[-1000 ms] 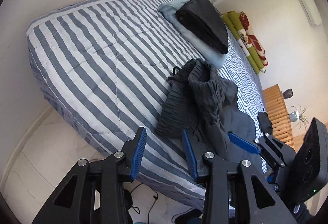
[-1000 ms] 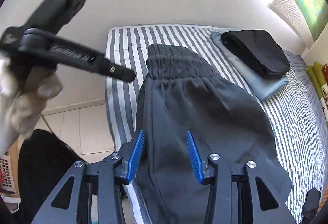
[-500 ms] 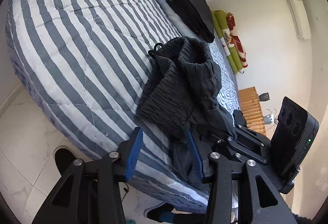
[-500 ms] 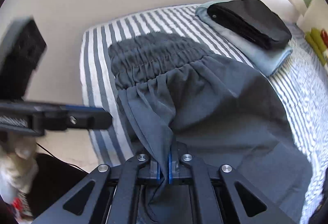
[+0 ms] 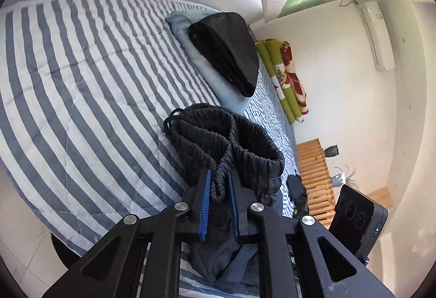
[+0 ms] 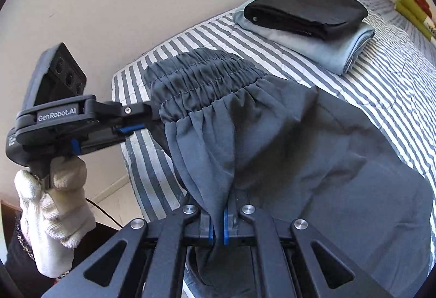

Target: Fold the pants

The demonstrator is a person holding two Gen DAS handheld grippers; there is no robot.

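Note:
Dark grey pants (image 5: 245, 156) with an elastic waistband lie bunched near the edge of the striped bed (image 5: 81, 85). My left gripper (image 5: 219, 189) is shut on the gathered waistband, which fills the narrow gap between its blue pads. In the right wrist view the pants (image 6: 299, 156) spread over the bed (image 6: 395, 85), and my right gripper (image 6: 218, 227) is shut on a pinch of fabric below the waistband. The left gripper (image 6: 152, 114) comes in from the left, held by a white-gloved hand (image 6: 54, 202), and bites the waistband's left end.
A folded black garment (image 5: 223, 58) rests on a folded light blue one (image 6: 327, 50) further up the bed. Green and red rolled bedding (image 5: 286, 80) lies along the far wall. A slatted wooden bench (image 5: 313, 175) stands beyond the bed. Pale floor (image 6: 114, 197) lies below the bed edge.
My left gripper has moved in onto the waistband and gone from open to shut on it. The right gripper stays clamped on the fabric, and the waistband now stands raised.

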